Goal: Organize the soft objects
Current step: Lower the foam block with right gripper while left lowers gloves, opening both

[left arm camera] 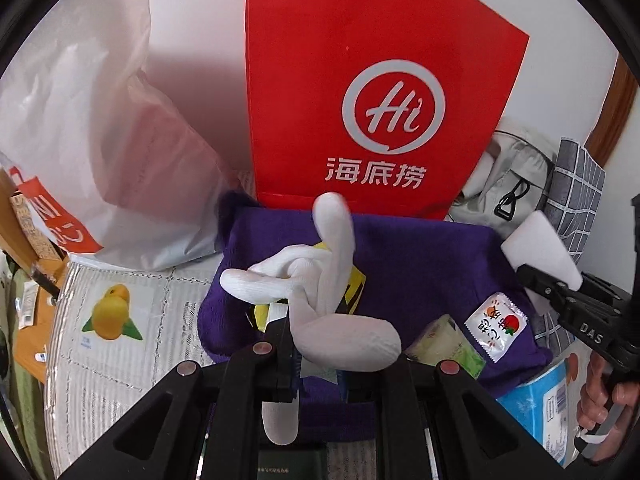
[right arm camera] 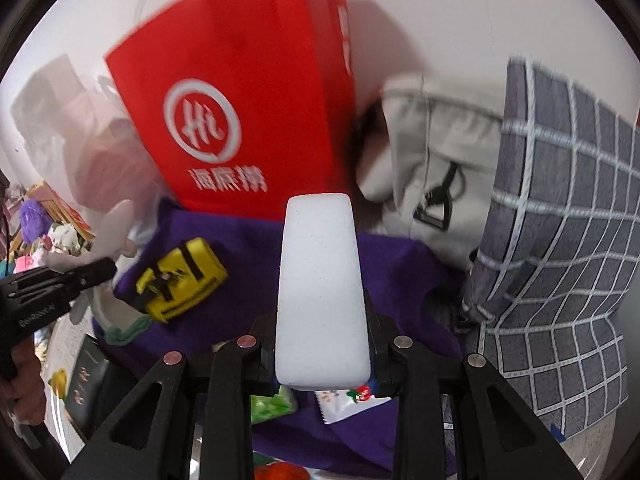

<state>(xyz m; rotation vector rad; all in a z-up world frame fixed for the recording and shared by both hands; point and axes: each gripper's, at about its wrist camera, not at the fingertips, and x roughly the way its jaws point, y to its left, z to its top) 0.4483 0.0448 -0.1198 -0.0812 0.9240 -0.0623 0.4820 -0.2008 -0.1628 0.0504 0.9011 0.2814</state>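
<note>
My left gripper (left arm camera: 316, 364) is shut on a white knotted sock (left arm camera: 320, 280), which hangs over a purple cloth (left arm camera: 420, 264). A yellow and black object (left arm camera: 356, 286) lies on that cloth, partly hidden under the sock. My right gripper (right arm camera: 322, 332) is shut on a white sponge block (right arm camera: 320, 280) that sticks out forward above the purple cloth (right arm camera: 400, 272). The left wrist view shows the sponge (left arm camera: 540, 248) at the right edge in the right gripper (left arm camera: 532, 276). In the right wrist view the left gripper (right arm camera: 100, 272) holds the sock (right arm camera: 116, 220) at the left.
A red paper bag (left arm camera: 360, 80) stands behind the cloth, with a white plastic bag (left arm camera: 100, 140) to its left. A grey bag (right arm camera: 432, 152) and checked fabric (right arm camera: 560, 240) crowd the right. A sachet (left arm camera: 496, 324), green pack (left arm camera: 448, 340) and blue tissue pack (left arm camera: 540, 400) lie nearby.
</note>
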